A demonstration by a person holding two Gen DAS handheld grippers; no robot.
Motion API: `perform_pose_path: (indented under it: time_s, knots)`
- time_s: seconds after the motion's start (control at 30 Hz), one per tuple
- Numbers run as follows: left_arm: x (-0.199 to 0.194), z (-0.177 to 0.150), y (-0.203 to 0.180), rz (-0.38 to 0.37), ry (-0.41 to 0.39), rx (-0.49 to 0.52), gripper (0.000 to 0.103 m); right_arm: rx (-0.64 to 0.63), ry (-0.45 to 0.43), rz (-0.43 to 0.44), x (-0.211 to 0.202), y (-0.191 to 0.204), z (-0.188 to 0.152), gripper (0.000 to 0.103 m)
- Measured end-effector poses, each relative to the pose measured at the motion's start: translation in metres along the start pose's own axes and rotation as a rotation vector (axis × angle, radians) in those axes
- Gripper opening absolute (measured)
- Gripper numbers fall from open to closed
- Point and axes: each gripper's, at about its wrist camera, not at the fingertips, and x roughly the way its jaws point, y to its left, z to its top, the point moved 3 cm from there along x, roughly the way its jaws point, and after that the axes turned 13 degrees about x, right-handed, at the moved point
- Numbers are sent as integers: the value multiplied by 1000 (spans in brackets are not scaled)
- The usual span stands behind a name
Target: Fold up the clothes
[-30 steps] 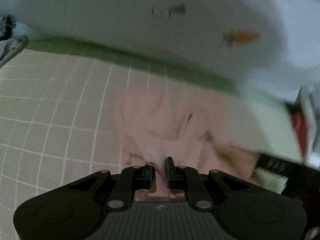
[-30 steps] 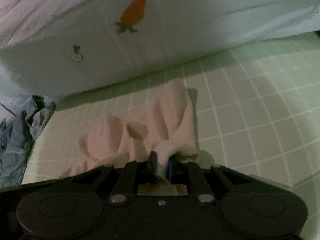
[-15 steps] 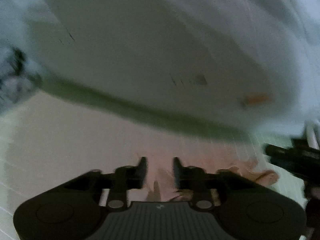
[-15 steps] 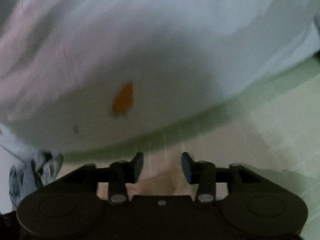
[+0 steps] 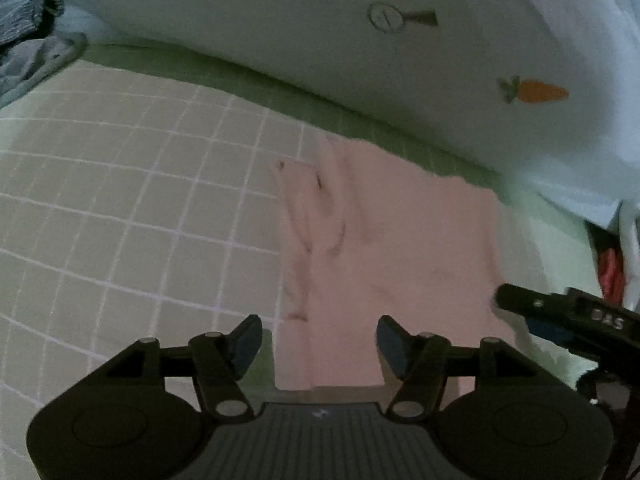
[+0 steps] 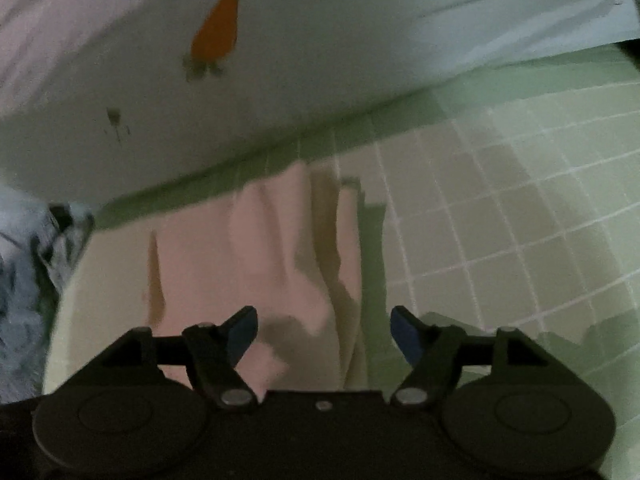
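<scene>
A pale pink garment [image 5: 392, 248] lies spread flat on the green checked bedsheet [image 5: 120, 200], with creases along its left side. My left gripper [image 5: 318, 340] is open and empty, just above the garment's near left edge. In the right wrist view the same pink garment [image 6: 248, 256] lies flat with folds along its right edge. My right gripper [image 6: 324, 332] is open and empty over the garment's near right part. The right gripper's finger also shows in the left wrist view [image 5: 560, 312], beside the garment's right edge.
A large white pillow [image 5: 360, 32] with a carrot print [image 5: 536, 91] lies along the far side, also in the right wrist view [image 6: 280, 40]. A blue-grey pile of clothes [image 6: 28, 280] lies at the left. Something red [image 5: 610, 276] shows at the far right.
Both grippers were shut on the bunched pink garment a second ago. They have opened and let go, and the garment now lies spread flat.
</scene>
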Motion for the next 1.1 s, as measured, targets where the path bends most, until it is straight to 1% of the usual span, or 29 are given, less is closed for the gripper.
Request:
perform_pose_path:
  time_s: [0.1, 0.13, 0.2, 0.3, 0.33, 0.37, 0.4, 0.43, 0.47, 0.5, 0.53, 0.63, 0.73, 0.8, 0.97, 1.1]
  knots:
    - [6, 0, 2, -9, -2, -10, 65, 5, 21, -7, 10, 2, -3, 79]
    - [7, -1, 4, -20, -6, -22, 65, 4, 19, -6, 12, 2, -4, 82]
    - [7, -2, 9, -46, -17, -44, 65, -13, 4, -1, 14, 4, -3, 83]
    - [10, -3, 12, -93, -48, -60, 63, -53, 2, -3, 19, 13, -5, 83]
    - [11, -3, 11, -106, -59, -59, 60, -63, 5, -6, 21, 16, -6, 81]
    - [13, -2, 9, -119, -71, -58, 55, -73, 8, -8, 23, 20, -7, 78]
    - [11, -3, 7, -140, -77, -47, 43, -77, 14, -5, 23, 22, -8, 67]
    - [8, -5, 6, -147, -83, -46, 36, -71, 22, 1, 20, 23, -9, 59]
    - [4, -6, 4, -153, -88, -47, 31, -62, 29, 5, 17, 23, -11, 56]
    - [0, -8, 3, -159, -94, -49, 24, -65, 29, 4, 12, 25, -14, 44]
    - [-8, -13, 2, -166, -106, -49, 22, -79, 24, -2, 4, 27, -20, 35]
    - [-37, -31, -4, -207, -128, -39, 20, -113, 8, -16, -20, 31, -41, 31]
    - [-64, -55, -11, -214, -126, 16, 20, -99, -9, -22, -49, 26, -79, 30]
    - [-78, -78, -15, -224, -110, 50, 20, -76, -14, -33, -66, 19, -106, 30]
    - [-96, -122, -16, -273, -52, 92, 19, -19, -24, -75, -98, 4, -160, 29]
    - [-101, -141, -30, -316, -30, 157, 19, 44, -67, -116, -124, -10, -192, 29]
